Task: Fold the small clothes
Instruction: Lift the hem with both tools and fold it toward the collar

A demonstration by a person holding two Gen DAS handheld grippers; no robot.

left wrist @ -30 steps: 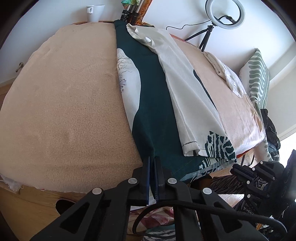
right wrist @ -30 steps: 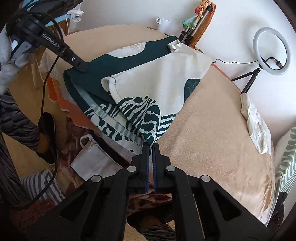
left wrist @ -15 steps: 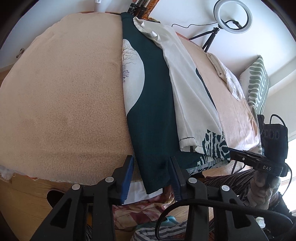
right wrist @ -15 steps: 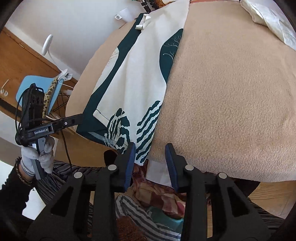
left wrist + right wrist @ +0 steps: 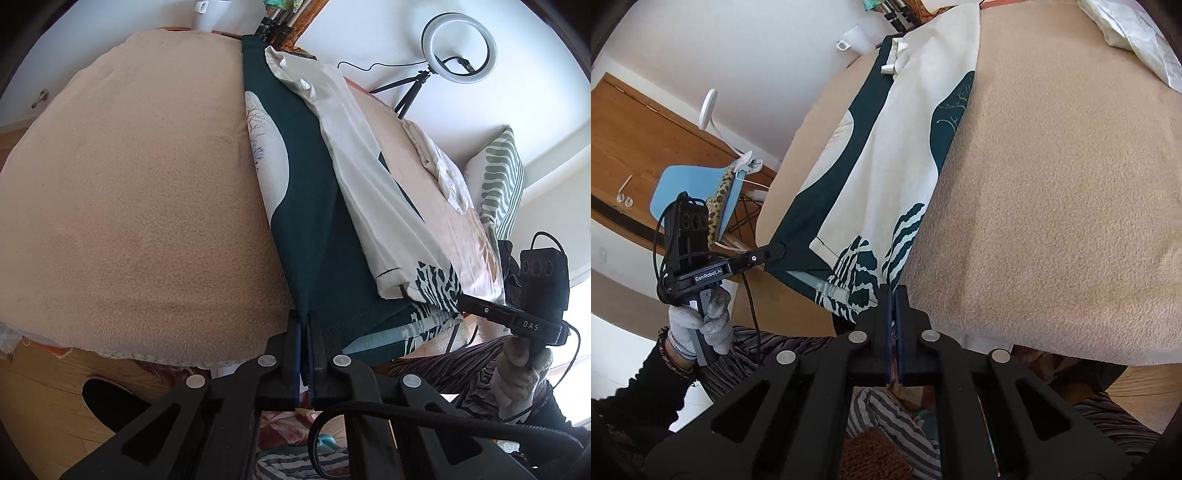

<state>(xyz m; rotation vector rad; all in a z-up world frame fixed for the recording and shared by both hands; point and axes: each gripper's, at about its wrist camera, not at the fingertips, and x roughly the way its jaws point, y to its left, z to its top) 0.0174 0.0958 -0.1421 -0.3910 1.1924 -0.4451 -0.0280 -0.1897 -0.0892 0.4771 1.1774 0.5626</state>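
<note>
Bright daylight, sharp focus, fisheye-warped edges (dark corners)

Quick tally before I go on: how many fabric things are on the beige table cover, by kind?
Green and cream printed garment: 1, both near corners pinched by the left gripper and right gripper.
Crumpled white cloth: 1.
Striped cushion: 1, at the far edge.
Total: 3.
</note>
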